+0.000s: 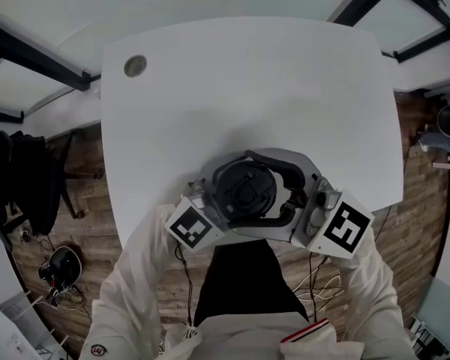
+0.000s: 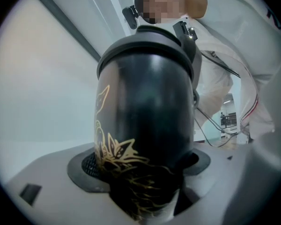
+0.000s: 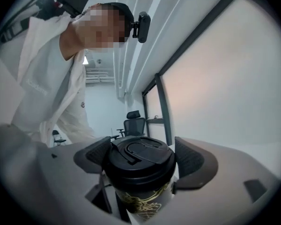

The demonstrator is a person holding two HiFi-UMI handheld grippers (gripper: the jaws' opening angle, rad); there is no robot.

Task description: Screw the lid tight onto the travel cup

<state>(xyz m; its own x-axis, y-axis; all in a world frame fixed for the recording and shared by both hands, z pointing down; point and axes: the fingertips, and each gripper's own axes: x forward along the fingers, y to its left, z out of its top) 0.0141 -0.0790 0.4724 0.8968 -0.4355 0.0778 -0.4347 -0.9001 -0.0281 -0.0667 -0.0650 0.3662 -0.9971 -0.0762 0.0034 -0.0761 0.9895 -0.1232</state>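
Two claws, white table [image 1: 247,73], wood floor [image 1: 86,197]: left claw [image 2: 141,177] grips cup [image 2: 145,102], right claw [image 3: 141,168] lid [image 3: 139,154].

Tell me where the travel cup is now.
Head view, centre: the travel cup sits between the left gripper and right gripper, at the white table's near edge.

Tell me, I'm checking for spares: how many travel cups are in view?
1. The travel cup is held over the table's near edge, its body in the left gripper, its lid between the right gripper's jaws. No other shows or seems hidden.
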